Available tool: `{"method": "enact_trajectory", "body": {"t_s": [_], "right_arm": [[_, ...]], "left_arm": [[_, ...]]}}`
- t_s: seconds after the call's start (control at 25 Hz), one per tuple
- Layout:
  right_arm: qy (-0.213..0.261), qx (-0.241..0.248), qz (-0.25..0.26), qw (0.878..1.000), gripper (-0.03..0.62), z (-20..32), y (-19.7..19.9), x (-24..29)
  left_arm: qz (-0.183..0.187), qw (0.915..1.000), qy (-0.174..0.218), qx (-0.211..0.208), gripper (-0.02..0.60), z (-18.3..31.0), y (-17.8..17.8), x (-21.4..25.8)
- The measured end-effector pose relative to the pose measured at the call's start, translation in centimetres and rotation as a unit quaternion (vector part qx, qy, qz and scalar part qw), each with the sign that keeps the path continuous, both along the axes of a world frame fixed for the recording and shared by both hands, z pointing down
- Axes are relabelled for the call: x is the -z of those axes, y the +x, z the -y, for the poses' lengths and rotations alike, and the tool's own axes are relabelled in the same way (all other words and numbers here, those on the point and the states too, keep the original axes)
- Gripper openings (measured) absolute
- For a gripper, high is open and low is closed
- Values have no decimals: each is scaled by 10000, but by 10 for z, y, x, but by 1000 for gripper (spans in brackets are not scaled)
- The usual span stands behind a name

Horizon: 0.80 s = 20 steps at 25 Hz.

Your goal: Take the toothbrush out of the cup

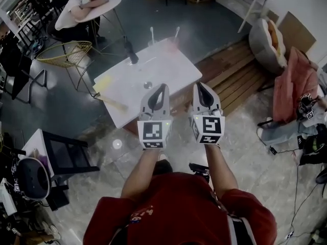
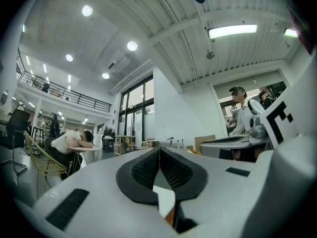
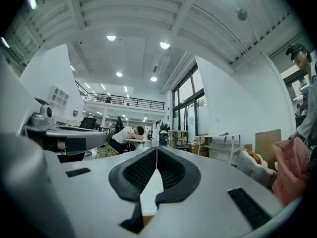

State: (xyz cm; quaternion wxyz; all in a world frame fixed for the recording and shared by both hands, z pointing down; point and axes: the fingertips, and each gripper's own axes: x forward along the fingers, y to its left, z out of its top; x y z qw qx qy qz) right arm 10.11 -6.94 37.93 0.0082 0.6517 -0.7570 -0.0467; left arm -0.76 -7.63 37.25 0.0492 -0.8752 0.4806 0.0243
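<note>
A pale pink cup [image 1: 172, 45] stands at the far edge of the white table [image 1: 153, 70], with a white toothbrush [image 1: 177, 32] sticking up out of it. A second white brush-like stick [image 1: 151, 34] stands a little to its left. My left gripper [image 1: 163, 87] and right gripper [image 1: 198, 86] hover side by side over the table's near edge, pointing level toward the cup and well short of it. Both are shut with nothing between the pads, as the left gripper view [image 2: 159, 148] and the right gripper view [image 3: 156, 148] show.
On the table are a dark bottle-like object [image 1: 132, 52], a small round item [image 1: 147, 84] and yellow things [image 1: 102, 83] at the left edge. A person [image 1: 84, 4] rests on a round table beyond, beside a yellow wire chair [image 1: 66, 52]. A wooden deck [image 1: 235, 75] lies to the right.
</note>
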Motion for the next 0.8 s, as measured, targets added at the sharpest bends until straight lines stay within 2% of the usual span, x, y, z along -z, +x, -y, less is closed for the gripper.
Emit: {"method": "enact_trajectory", "body": {"t_s": [0.52,0.8], "right_arm": [[68,-142,-130,9998,29,86,-39,7],[111,-239,-140,9996,29,119,-44,5]], "left_arm": [[-35,9999,45,-117,29,84,-42,2],[-97,9997,38,-214,29,118,-46,-5]]}}
